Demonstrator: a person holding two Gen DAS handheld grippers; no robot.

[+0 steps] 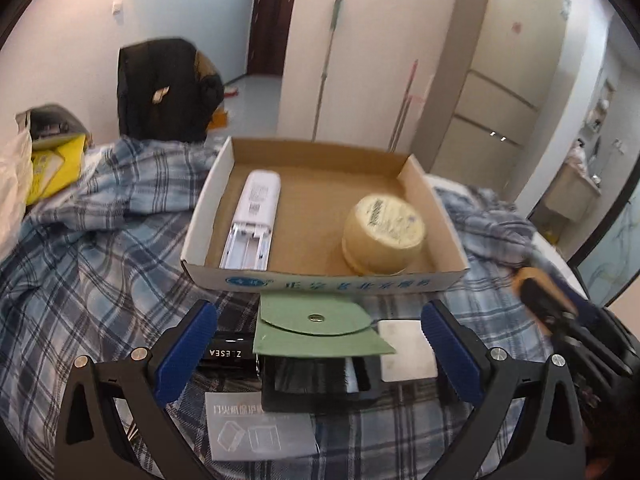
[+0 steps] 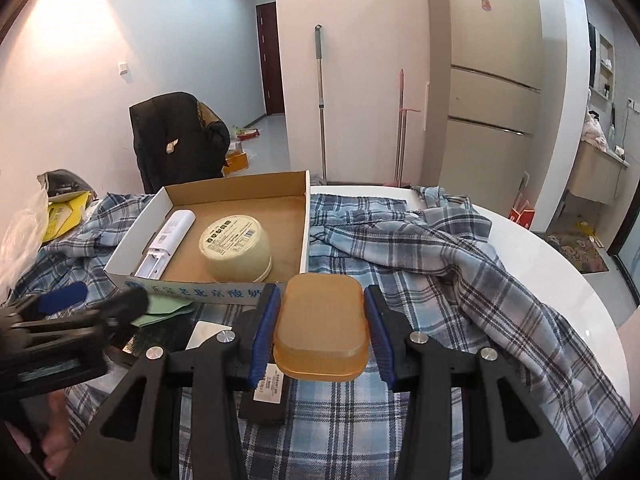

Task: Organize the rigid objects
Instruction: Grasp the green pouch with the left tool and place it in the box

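An open cardboard box lies on the plaid cloth and holds a white remote and an upturned cream tub. My right gripper is shut on an amber plastic box, held just in front of the cardboard box's near right corner. My left gripper is open over a green pouch, a black box, a black ZLESEA item and a white square.
A plaid shirt covers the round white table. A printed leaflet lies near my left gripper. A yellow package and a plastic bag sit at far left. A chair with a black jacket stands behind.
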